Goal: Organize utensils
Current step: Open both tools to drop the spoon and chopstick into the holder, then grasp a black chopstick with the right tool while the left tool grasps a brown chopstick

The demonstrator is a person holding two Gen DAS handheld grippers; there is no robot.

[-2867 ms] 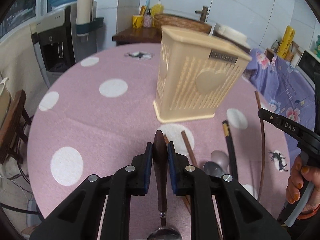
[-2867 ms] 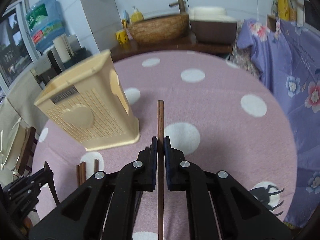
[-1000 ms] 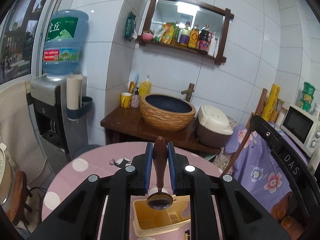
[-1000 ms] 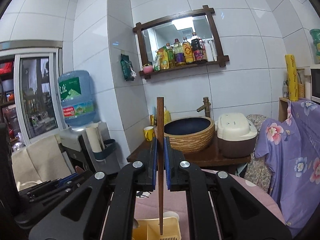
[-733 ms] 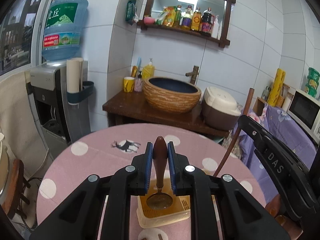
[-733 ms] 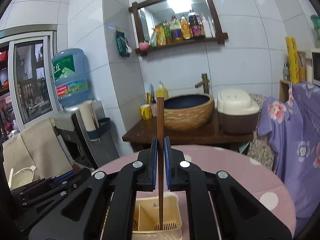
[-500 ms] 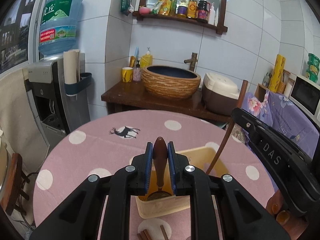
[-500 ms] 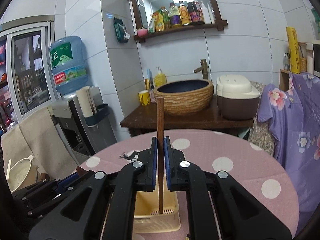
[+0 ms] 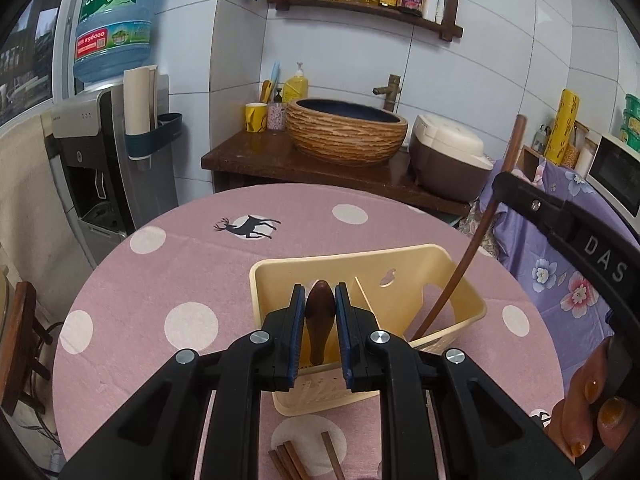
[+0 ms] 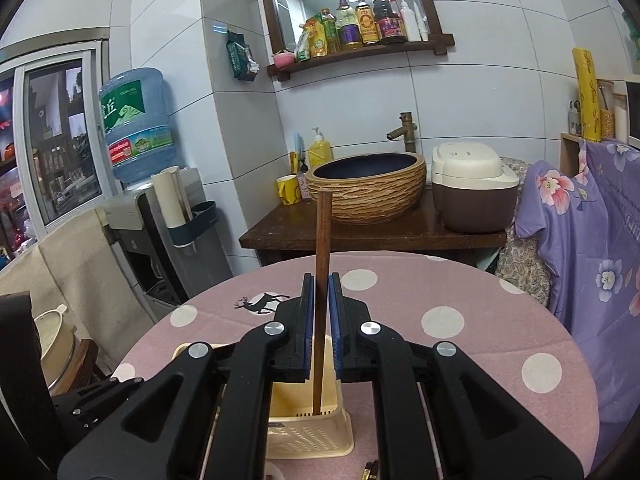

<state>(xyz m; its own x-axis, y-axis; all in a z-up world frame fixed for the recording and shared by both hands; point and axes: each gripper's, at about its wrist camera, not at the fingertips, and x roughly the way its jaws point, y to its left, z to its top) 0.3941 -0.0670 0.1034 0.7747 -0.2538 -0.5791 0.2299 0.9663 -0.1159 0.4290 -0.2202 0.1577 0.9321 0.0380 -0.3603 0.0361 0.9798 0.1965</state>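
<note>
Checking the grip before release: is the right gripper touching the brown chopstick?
Touching. The right wrist view shows the right gripper shut on the chopstick, blue pads pressing both sides.

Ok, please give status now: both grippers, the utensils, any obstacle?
Left gripper shut on spoon, right gripper shut on chopstick. Both utensils inside holder, separate compartments. Nothing blocking.

Both wrist cameras sit close above the utensil basket point(image 9: 460, 276), facing the far sink point(image 10: 366, 184); both share them.
</note>
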